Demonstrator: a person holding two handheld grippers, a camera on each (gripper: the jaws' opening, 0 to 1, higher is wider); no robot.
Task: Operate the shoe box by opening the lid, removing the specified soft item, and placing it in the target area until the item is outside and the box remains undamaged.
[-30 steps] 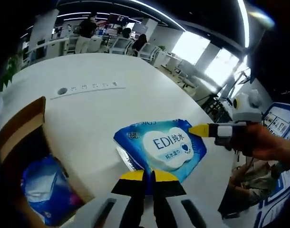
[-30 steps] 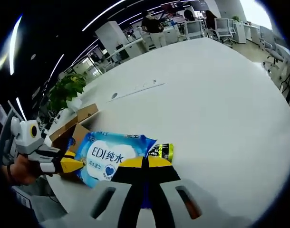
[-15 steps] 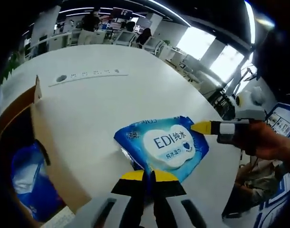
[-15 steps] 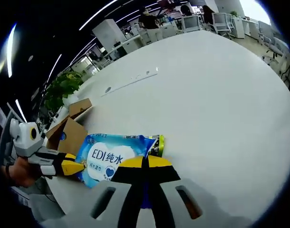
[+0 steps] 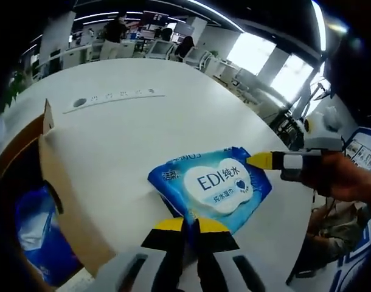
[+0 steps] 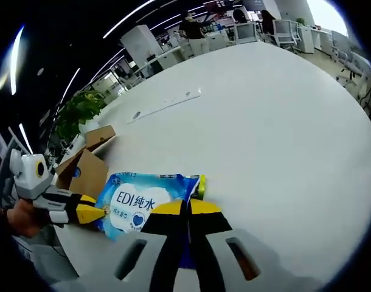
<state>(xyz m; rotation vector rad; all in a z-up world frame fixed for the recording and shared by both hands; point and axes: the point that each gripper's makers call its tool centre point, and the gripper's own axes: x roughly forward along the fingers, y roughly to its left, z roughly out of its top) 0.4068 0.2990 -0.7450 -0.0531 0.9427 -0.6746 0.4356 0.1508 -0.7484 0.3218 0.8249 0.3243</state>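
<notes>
In the left gripper view, the cardboard shoe box (image 5: 48, 201) stands open at 8 o'clock on the white table (image 5: 124, 131), its brown flap raised; inside lies a blue soft packet (image 5: 30, 234). The wet-wipe pack (image 5: 211, 187), blue with a white label, sits outside the box just past the picture's centre, its long axis running from 7 o'clock to 2 o'clock. The left gripper (image 5: 185, 226) rises from 6 o'clock with its yellow-tipped jaws pinched together on the pack's near edge. The right gripper (image 5: 258, 160) comes in from 3 o'clock, held by a hand (image 5: 343, 182), its yellow tip touching the pack's far corner. Against half a second ago, the pack sits a little further toward 3 o'clock.

In the right gripper view, the box (image 6: 82, 167) lies at 9 o'clock with flaps up; what it holds cannot be made out here. The pack (image 6: 143, 199) lies on the table (image 6: 264, 134) beside it, long axis from 9 to 3 o'clock. The right gripper (image 6: 187, 210) clamps its near edge, jaws closed on it. The left gripper (image 6: 91, 213) meets the pack's end at 8 o'clock. Little has changed from the previous frame.
</notes>
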